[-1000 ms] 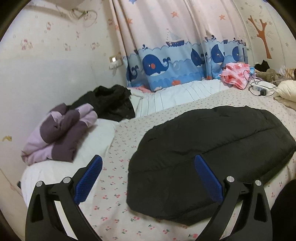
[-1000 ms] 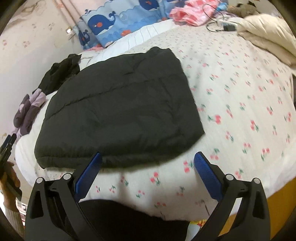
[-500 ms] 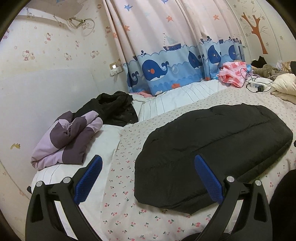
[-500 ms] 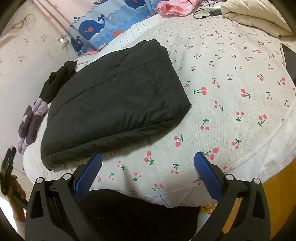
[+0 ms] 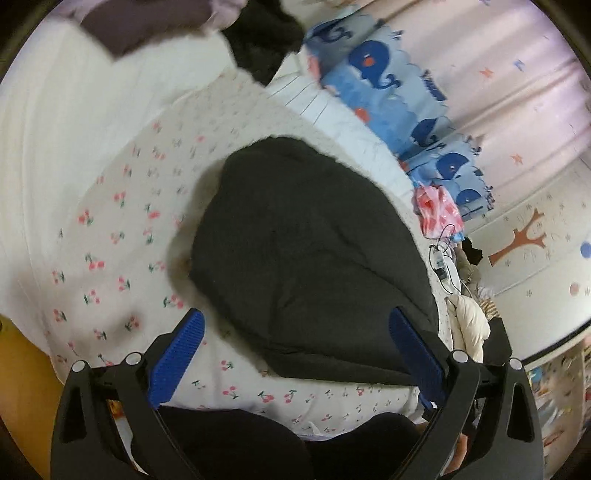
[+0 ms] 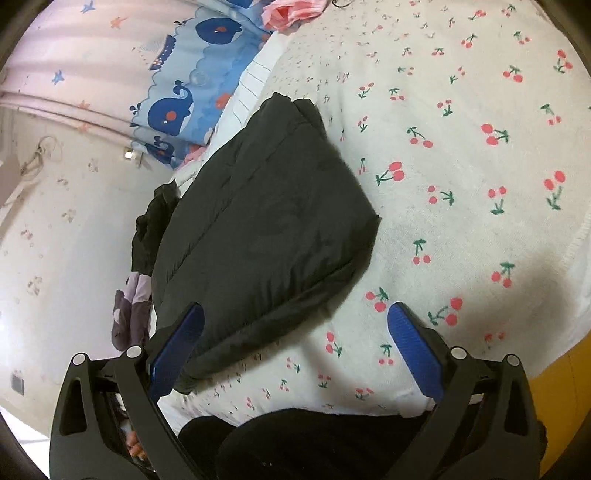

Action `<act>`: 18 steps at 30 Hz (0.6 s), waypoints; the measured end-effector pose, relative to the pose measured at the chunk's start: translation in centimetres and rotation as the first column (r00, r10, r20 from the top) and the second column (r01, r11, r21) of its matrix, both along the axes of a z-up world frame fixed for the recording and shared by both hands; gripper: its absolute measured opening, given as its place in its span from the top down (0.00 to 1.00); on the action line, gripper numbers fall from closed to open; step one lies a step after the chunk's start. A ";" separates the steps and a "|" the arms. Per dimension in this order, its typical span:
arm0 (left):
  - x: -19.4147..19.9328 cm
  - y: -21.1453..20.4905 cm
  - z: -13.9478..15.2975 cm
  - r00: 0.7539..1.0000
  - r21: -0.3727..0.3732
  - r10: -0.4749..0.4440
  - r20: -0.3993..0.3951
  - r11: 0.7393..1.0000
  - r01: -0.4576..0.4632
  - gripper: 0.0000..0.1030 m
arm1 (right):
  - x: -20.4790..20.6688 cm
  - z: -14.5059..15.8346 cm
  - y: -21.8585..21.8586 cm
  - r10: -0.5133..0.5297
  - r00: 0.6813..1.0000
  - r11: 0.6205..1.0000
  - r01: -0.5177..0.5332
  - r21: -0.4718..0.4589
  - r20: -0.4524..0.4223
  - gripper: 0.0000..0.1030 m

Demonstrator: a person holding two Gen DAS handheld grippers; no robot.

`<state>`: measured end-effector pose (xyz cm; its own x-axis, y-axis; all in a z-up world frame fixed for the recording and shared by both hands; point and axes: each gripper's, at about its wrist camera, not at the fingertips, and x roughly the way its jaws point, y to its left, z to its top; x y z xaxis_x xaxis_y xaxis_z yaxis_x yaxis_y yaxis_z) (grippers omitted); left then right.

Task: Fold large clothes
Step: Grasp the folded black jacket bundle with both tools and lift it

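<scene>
A black padded jacket [image 5: 314, 251] lies folded in a flat bundle on the cherry-print bedsheet [image 5: 122, 236]. The same jacket [image 6: 266, 229] fills the middle of the right wrist view. My left gripper [image 5: 295, 343] hangs open above the jacket's near edge, nothing between its blue pads. My right gripper [image 6: 295, 339] is open too, held over the jacket's near corner and the bare sheet [image 6: 461, 166] beside it. Both cameras are tilted sideways.
A purple and lilac garment [image 5: 147, 22] and a black heap [image 5: 266, 40] lie at the bed's far side. Whale-print curtain [image 5: 399, 85], pink cloth [image 5: 436, 214], a cable with charger [image 5: 441, 266] and cream bedding [image 5: 469, 325] lie beyond. The person's dark-clothed legs [image 6: 314, 443] are below the grippers.
Both grippers have rolled and tipped, so each view is now rotated and looks down over the jacket from nearer the bed edge. The jacket has not moved; both grippers stay open.
</scene>
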<state>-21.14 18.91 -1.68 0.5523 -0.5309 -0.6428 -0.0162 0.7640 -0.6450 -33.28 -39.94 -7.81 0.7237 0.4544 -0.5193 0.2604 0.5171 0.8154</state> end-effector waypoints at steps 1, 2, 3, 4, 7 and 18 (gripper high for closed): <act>0.6 0.0 -0.6 1.000 -0.015 0.000 -0.024 1.000 0.000 0.07 | -0.1 -0.2 -0.4 -0.003 1.000 1.000 0.003 0.014 0.003 0.06; 0.8 -0.1 -1.3 0.999 -0.034 0.000 -0.047 0.999 -0.002 0.07 | -0.1 -0.2 -0.6 -0.010 1.000 0.999 0.010 0.039 0.007 0.06; 1.1 -0.5 -2.3 0.997 -0.059 -0.007 -0.076 0.998 0.002 0.07 | 0.0 -0.2 -0.8 -0.016 1.000 0.998 0.015 0.060 0.012 0.06; 1.4 -0.6 -2.8 0.996 -0.074 -0.015 -0.092 0.997 0.009 0.07 | 0.0 -0.3 -1.0 -0.021 1.000 0.996 0.019 0.093 0.023 0.06; 2.8 -2.0 -5.0 0.984 -0.149 -0.056 -0.169 0.988 0.030 0.07 | -0.2 -0.6 -1.6 -0.019 1.000 0.992 0.017 0.122 0.020 0.06; 4.2 -5.6 -6.8 0.973 -0.261 -0.084 -0.217 0.965 0.025 0.07 | 2.9 0.2 0.3 0.077 0.995 0.984 -0.085 0.157 0.058 0.06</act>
<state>-16.91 13.33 -8.45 0.3751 -0.7183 -0.5860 -0.1459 0.5785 -0.8025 -30.33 -39.64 -7.57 0.7049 0.5867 -0.3987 0.1786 0.3972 0.9002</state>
